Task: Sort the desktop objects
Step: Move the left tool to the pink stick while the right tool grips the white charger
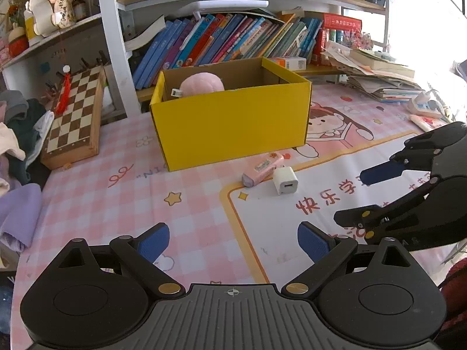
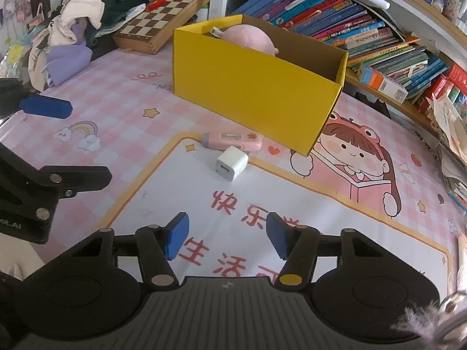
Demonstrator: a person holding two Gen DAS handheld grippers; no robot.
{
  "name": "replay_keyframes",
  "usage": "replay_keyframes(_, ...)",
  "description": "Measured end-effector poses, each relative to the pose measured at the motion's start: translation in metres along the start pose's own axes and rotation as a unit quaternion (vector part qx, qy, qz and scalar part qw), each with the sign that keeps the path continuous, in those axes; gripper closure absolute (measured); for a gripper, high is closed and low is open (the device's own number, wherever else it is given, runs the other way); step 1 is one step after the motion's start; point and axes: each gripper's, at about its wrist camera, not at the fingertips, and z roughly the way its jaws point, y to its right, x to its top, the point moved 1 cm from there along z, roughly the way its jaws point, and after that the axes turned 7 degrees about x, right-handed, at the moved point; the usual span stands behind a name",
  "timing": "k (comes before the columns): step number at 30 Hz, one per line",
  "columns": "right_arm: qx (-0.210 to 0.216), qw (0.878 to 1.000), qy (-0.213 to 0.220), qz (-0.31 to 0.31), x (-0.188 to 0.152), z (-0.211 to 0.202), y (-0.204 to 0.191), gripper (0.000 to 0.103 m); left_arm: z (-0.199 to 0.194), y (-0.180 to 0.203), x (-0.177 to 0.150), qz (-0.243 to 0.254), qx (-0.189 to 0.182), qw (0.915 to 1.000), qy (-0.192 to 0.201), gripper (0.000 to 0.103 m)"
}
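Closest to the left wrist camera, the left gripper [image 1: 233,243] hovers over the desk mat [image 1: 186,213] with its blue-padded jaws spread wide and nothing between them. The right gripper [image 2: 227,240] is likewise held over the mat, jaws apart and empty; seen from the left camera it reaches in from the right edge. Beneath the right gripper the mat carries large red Chinese characters [image 2: 233,204], of which "快乐" and "生活" can be read, framed by a yellow border. Farther out, a white charger cube [image 2: 231,163] lies on the white panel of the mat with its port facing the cameras, and just behind it, apparently touching it, lies a pink correction tape [image 2: 233,141] with a purple tip and a small label too blurred to read. Behind both stands a yellow cardboard box [image 1: 230,122], open at the top, holding a pink plush toy [image 1: 202,85] and a small white item at its left. A cartoon girl [image 2: 354,151] is printed on the mat beside the box. A folded chessboard [image 1: 74,116] leans at the left, near a heap of clothes [image 2: 78,38], and a row of books [image 1: 221,40] fills the shelf behind; their spine titles are too small to read.
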Motion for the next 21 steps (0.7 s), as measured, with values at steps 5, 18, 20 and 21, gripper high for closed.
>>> replay_keyframes(5, 0.01, 1.0, -0.011, 0.009, 0.005, 0.014, 0.012, 0.048, 0.007, 0.003, 0.003, 0.0, 0.005, 1.0, -0.005, 0.006)
replay_keyframes(18, 0.045, 0.999, -0.002, 0.02, 0.031, 0.053, 0.026, 0.048, 0.021, -0.004, 0.005, -0.013, 0.037, 0.9985, -0.037, 0.006)
replay_keyframes(20, 0.049, 0.999, 0.0, 0.022, 0.036, 0.059, 0.028, 0.048, 0.023, -0.005, 0.005, -0.014, 0.041, 0.9982, -0.041, 0.006)
replay_keyframes(21, 0.05, 0.999, 0.001, 0.021, 0.038, 0.062, 0.029, 0.048, 0.024, -0.005, 0.006, -0.014, 0.043, 0.9981, -0.043, 0.006)
